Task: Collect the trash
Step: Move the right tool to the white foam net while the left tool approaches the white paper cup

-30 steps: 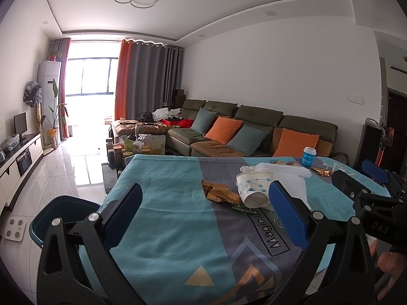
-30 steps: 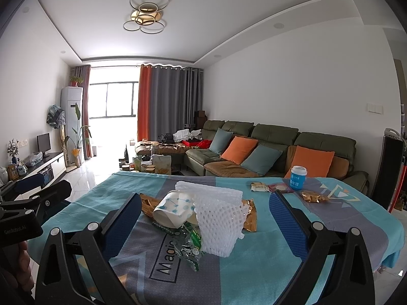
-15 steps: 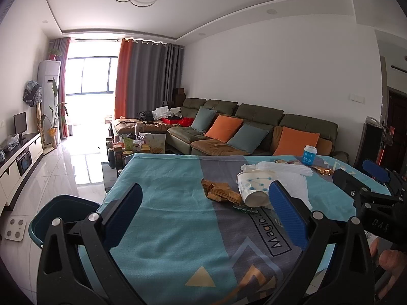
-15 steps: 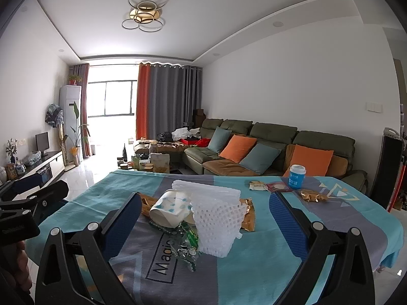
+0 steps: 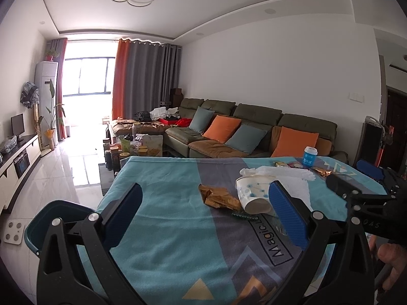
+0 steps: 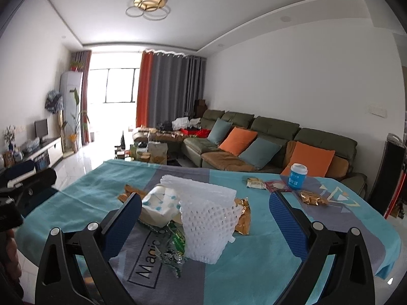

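Both claws open over the littered table; nothing collected yet.

The left claw [image 5: 203,218] and right claw [image 6: 206,225] gape wide and empty at the table's [image 5: 162,228] near edge. Mid-table lie a green wrapper [image 6: 173,249], foam net [image 6: 207,221], tipped paper cup [image 5: 253,194] and gold wrapper [image 5: 218,197]; more wrappers [image 6: 311,198] sit toward the far right corner. The bin [image 5: 54,222] waits beside the left edge.

White cup [image 6: 159,207] with blue dots; teal-and-grey tablecloth [image 6: 267,261].
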The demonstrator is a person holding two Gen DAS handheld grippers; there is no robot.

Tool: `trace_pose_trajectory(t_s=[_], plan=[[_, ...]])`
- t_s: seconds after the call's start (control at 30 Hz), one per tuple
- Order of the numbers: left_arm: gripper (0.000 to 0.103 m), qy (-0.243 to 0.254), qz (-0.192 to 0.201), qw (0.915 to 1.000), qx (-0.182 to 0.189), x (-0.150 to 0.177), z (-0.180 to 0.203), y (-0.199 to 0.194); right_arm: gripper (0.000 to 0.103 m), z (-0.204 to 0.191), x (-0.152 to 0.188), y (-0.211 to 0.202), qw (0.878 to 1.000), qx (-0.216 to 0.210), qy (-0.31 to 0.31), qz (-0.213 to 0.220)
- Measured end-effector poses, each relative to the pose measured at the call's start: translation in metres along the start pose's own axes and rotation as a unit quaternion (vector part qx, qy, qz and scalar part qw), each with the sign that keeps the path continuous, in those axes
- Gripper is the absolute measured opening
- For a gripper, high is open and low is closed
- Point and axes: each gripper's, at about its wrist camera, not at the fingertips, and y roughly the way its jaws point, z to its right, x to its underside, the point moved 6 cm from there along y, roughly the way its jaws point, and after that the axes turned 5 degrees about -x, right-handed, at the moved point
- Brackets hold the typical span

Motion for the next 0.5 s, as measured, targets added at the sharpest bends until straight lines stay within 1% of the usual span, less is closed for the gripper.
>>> trace_pose_trajectory(t_s=[0.13,0.27,0.37,0.5], plan=[[0.098,0.002,-0.003,0.9999,0.011,-0.003,0.005,0.012,0.097,0.003,-0.001,0.013,1.000,0.001,-0.014,-0.013],[0.098,-0.001,-0.018,0.9993,0.032,-0.001,0.011,0.027,0.097,0.009,-0.006,0.026,0.999,0.010,-0.025,-0.021],[0.098,0.000,-0.030,0.9986,0.043,0.002,0.018,0.040,0.097,0.013,-0.006,0.038,0.999,0.008,-0.033,-0.037],[0.098,0.004,-0.045,0.9974,0.056,0.007,0.027,0.055,0.097,0.012,-0.003,0.054,0.997,0.008,-0.059,-0.058]])
